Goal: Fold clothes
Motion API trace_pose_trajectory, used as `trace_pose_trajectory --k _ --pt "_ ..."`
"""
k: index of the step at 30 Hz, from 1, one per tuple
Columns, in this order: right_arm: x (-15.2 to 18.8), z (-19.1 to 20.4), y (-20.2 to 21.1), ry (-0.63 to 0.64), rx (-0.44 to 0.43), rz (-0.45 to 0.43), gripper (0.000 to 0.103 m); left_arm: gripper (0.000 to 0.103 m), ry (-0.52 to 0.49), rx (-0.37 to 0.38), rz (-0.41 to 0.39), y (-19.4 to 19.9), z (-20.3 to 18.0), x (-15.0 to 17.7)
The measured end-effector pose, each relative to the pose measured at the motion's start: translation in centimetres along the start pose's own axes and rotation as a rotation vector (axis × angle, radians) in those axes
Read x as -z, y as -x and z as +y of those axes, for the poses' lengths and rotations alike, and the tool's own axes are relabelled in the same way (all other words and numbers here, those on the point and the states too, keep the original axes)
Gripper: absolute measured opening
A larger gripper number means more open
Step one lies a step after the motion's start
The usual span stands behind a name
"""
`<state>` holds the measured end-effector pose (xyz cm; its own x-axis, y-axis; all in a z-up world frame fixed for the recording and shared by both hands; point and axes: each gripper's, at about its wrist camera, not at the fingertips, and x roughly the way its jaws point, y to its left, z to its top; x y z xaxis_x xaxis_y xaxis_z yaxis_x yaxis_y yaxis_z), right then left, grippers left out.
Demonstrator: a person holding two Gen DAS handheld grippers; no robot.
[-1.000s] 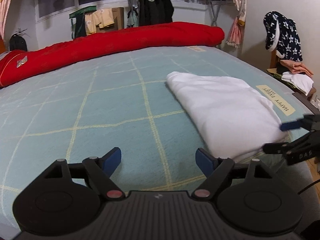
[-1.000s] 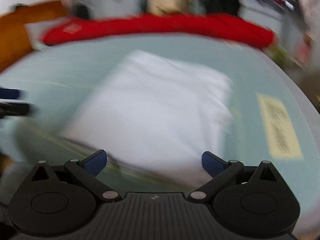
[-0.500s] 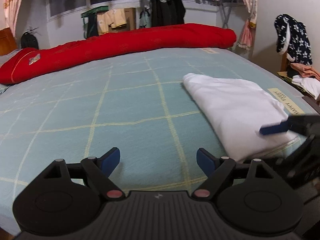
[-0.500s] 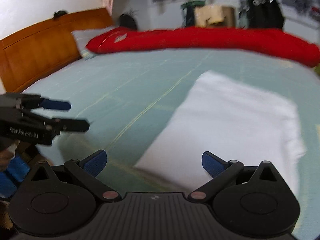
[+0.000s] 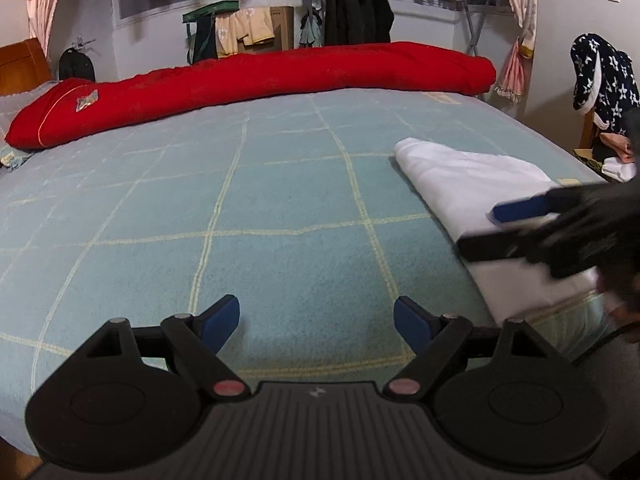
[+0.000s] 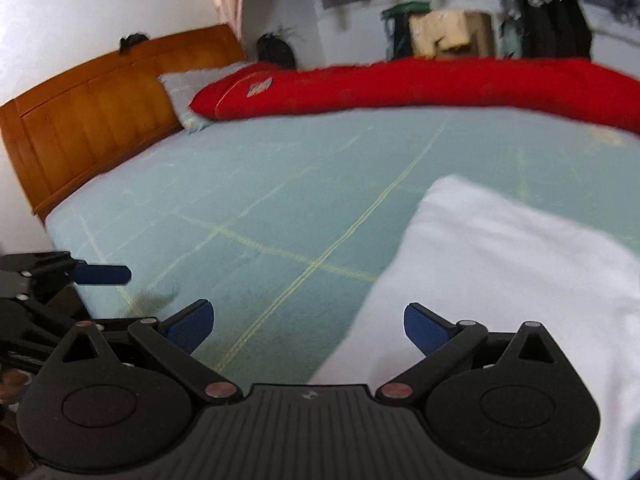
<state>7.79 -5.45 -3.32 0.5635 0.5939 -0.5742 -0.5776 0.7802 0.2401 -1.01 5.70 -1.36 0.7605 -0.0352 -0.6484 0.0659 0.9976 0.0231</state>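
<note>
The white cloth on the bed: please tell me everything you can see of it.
The white cloth is plain, soft-looking fabric, folded into a flat rectangle of several layers. It lies on the blue-green bed cover near the bed's right edge. The open right gripper hovers at its near end; contact is unclear.
</note>
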Motion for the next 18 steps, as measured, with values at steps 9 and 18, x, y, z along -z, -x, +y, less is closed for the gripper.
trace_pose_trajectory --k 9,18 --pt "-0.6 0.3 -0.6 -0.034 -0.029 -0.007 0.103 0.085 0.085 0.077 0.014 -1.7 2.0 -0.4" --pt "-4.1 -0.5 -1.7 0.096 0.012 0.004 0.103 0.085 0.145 0.146 0.005 -2.5 3.2 -0.8"
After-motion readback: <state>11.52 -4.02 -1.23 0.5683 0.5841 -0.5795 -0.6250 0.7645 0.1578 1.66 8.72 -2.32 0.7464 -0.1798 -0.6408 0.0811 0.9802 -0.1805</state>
